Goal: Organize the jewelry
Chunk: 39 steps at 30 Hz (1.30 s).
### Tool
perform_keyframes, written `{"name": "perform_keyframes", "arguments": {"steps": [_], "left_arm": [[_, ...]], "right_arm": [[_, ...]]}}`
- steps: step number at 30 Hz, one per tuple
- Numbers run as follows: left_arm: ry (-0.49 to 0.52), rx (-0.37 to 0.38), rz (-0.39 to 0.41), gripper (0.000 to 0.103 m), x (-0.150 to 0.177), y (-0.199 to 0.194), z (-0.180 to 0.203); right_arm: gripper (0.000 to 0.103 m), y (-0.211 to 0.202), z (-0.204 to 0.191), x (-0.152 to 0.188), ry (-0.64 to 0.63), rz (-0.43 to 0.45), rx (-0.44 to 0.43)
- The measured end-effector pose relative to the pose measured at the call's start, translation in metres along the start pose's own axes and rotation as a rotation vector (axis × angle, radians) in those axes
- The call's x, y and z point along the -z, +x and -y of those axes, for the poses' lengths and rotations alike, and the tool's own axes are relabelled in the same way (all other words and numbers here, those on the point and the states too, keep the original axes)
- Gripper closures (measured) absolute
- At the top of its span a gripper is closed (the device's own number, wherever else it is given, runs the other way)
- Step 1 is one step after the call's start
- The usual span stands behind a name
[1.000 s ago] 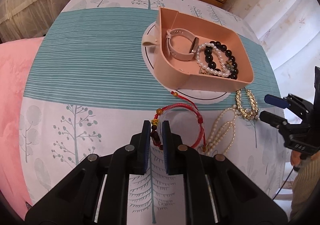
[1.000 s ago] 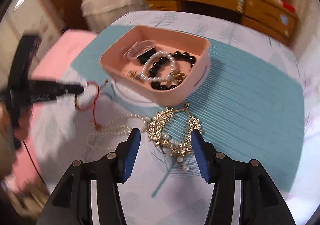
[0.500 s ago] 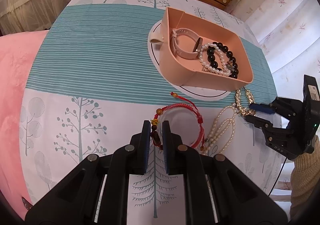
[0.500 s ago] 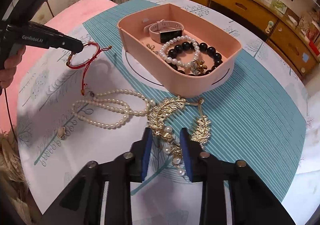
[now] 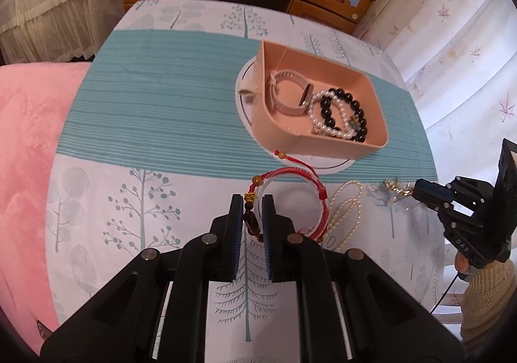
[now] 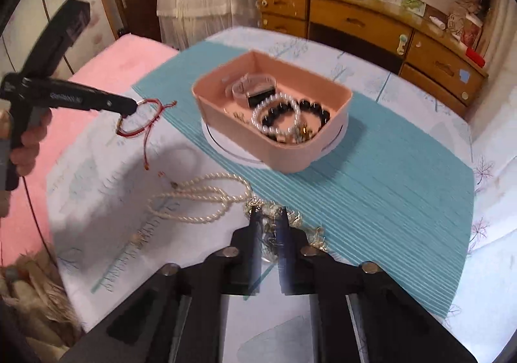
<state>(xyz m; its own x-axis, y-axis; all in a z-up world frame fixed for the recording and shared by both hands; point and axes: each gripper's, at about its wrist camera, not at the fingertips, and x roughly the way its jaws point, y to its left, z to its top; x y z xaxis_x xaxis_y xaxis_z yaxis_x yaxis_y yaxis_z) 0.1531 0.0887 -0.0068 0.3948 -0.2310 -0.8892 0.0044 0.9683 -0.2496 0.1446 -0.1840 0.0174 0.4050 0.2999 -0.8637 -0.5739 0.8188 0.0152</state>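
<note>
**Both grippers clamped on jewelry, both pieces lifted**

Since the earlier frames, the right gripper (image 6: 269, 227) has gone from fingers spread either side of the gold necklace (image 6: 292, 220) to fingers pinching it, and the necklace has risen off the surface (image 5: 129, 201); in the left view it dangles, blurred, from the fingertips (image 5: 423, 190). The left gripper (image 5: 252, 217) has also risen; its fingers stay pressed on the beaded part of the red bracelet (image 5: 290, 175), as before.

In the right view, the bracelet hangs from the left gripper's tip, clear of the cloth, cords trailing downward. A hand (image 6: 27, 149) grips that tool's handle.

The pearl strand (image 6: 200, 198) lies looped on the surface, between the two grippers, one end just beside the right fingers. Whether it touches the gold necklace cannot be told.

The pink tray (image 5: 323, 149) sits on a white disc (image 5: 245, 111) on the teal striped band. Inside lie a pink watch (image 5: 287, 98), a pearl bracelet (image 5: 318, 119) and a black bead bracelet (image 5: 353, 107), overlapping.
</note>
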Motion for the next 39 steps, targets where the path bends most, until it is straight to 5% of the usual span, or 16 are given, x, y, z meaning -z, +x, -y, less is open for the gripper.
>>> {"name": "perform_keyframes", "arguments": {"steps": [1,8,12,14,16,18,26,39], "left_arm": [[0.002,0.002,0.004,0.094,-0.001,-0.003,0.001],[0.014,0.009,0.03,0.094,-0.008,-0.019,0.009],[0.025,0.014,0.043,0.094,-0.012,-0.025,0.015],[0.028,0.018,0.05,0.094,-0.012,-0.029,0.017],[0.03,0.022,0.053,0.094,-0.012,-0.032,0.018],[0.034,0.02,0.053,0.094,-0.01,-0.033,0.019],[0.053,-0.017,0.036,0.094,0.001,-0.024,0.013],[0.06,-0.019,-0.137,0.094,0.038,0.018,-0.036]], "right_arm": [[0.103,-0.005,-0.001,-0.003,0.004,0.008,-0.008],[0.103,-0.042,-0.013,-0.036,-0.001,0.091,-0.053],[0.102,-0.039,-0.018,-0.043,-0.008,0.056,-0.073],[0.094,-0.027,-0.018,-0.039,0.016,0.001,-0.12],[0.067,-0.018,-0.02,-0.031,0.017,-0.025,-0.136],[0.062,-0.009,-0.027,-0.018,-0.015,-0.038,-0.112],[0.063,0.025,-0.056,0.011,-0.138,-0.112,-0.111],[0.093,0.067,-0.073,0.027,-0.236,-0.161,-0.026]]}}
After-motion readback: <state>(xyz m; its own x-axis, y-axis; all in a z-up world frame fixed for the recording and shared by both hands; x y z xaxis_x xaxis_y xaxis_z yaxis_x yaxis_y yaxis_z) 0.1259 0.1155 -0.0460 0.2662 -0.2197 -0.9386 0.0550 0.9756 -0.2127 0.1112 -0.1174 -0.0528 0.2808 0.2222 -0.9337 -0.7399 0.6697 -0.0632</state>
